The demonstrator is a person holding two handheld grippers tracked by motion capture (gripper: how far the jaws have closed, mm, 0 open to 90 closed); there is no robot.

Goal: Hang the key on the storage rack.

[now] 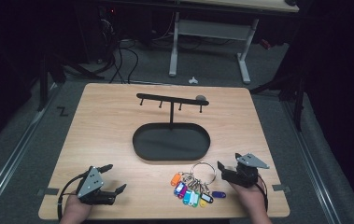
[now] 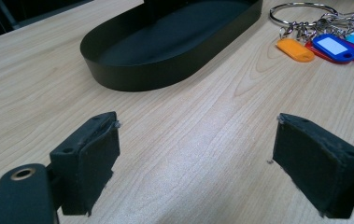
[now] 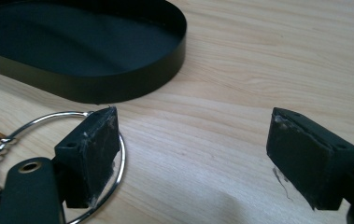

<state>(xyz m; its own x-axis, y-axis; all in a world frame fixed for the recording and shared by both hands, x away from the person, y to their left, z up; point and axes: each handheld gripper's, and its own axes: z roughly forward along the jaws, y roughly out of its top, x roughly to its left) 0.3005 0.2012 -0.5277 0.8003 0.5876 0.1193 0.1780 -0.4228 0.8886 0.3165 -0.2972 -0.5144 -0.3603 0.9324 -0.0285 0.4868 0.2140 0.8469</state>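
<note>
Keys lie just left of the right gripper, both grippers spread and empty

The bunch of keys (image 1: 194, 185) sits on the wooden table (image 1: 109, 135) near its front edge, its big steel ring (image 1: 204, 169) toward the black oval tray (image 1: 171, 141) and its coloured tags (image 2: 333, 44) fanned toward the person. The bunch runs roughly from front-left to back-right, ring end farthest back. The right gripper (image 1: 228, 165) is much the nearer: in the right gripper view its left jaw stands over the rim of the ring, jaws spread wide, holding nothing. The left gripper (image 1: 114, 177) rests well apart at the front left, also spread and empty, with the keys off to its right. Behind the tray rises a black hook rack (image 1: 171, 99), which I judge the likely place for the ring. The tags' label windows look blank; no writing or brand can be read
</note>
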